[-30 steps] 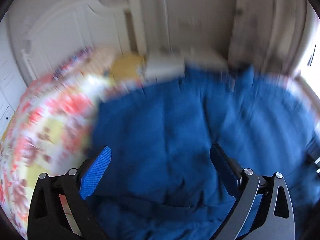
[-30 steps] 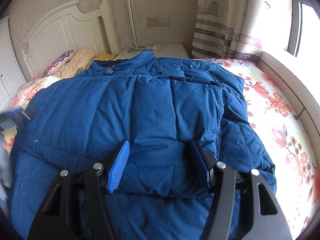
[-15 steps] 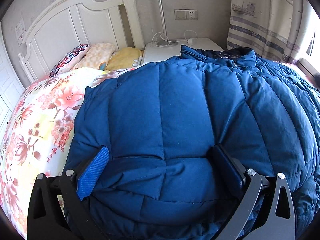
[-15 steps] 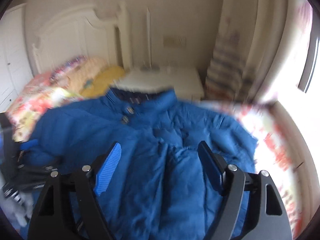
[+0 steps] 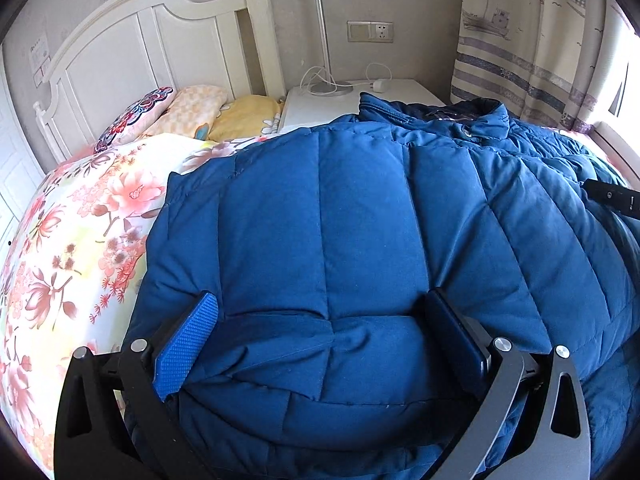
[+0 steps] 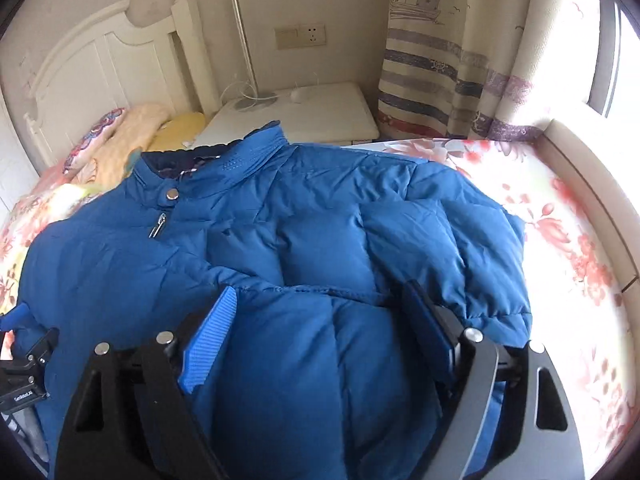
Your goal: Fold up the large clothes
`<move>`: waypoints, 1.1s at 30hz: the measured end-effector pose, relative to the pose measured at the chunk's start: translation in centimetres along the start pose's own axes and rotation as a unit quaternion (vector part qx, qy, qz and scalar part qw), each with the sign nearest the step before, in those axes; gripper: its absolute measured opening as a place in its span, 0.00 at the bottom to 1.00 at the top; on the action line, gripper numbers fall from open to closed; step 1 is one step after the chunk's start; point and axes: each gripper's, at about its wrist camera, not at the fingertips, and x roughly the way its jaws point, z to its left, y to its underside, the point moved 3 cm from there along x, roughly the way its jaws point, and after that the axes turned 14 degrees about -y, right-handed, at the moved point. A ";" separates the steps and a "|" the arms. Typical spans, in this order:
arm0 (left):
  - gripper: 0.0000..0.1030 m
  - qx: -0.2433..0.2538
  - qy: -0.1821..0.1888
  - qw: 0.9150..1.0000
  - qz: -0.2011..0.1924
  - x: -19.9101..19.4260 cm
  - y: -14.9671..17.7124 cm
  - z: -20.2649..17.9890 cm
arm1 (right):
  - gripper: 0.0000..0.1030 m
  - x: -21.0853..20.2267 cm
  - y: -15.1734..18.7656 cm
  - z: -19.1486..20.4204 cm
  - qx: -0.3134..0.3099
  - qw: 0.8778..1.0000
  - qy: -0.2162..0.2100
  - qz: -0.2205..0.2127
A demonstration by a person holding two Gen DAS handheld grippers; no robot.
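Observation:
A large blue puffer jacket (image 5: 360,220) lies spread on the flowered bed, its collar (image 6: 224,164) toward the nightstand and a sleeve (image 6: 432,232) folded across its front. My left gripper (image 5: 320,300) stands open over the jacket's left part, and a padded fold bulges between the wide jaws. Over the folded sleeve end, my right gripper (image 6: 320,290) is open with its jaws still opening; fabric lies between them and the pads are not pressing on it. Each gripper shows at the edge of the other's view: the left gripper (image 6: 20,360) and the right gripper (image 5: 612,196).
The flowered sheet (image 5: 80,240) is bare left of the jacket and again (image 6: 568,240) on its right. Pillows (image 5: 180,112) lean on the white headboard (image 5: 120,48). A white nightstand (image 6: 320,116) holds a lamp and cable. A striped curtain (image 6: 440,60) and a window ledge (image 6: 592,184) bound the right side.
The right gripper's jaws have spread wider and it has shifted across the jacket, so the collar and zipper now show nearer. The left view was blurred and is now steady.

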 end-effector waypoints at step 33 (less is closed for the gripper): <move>0.96 0.040 0.020 0.999 -0.021 2.0 -4.0 -4.9 | 0.91 -2.5 4.6 2.5 -0.069 0.998 0.007 0.007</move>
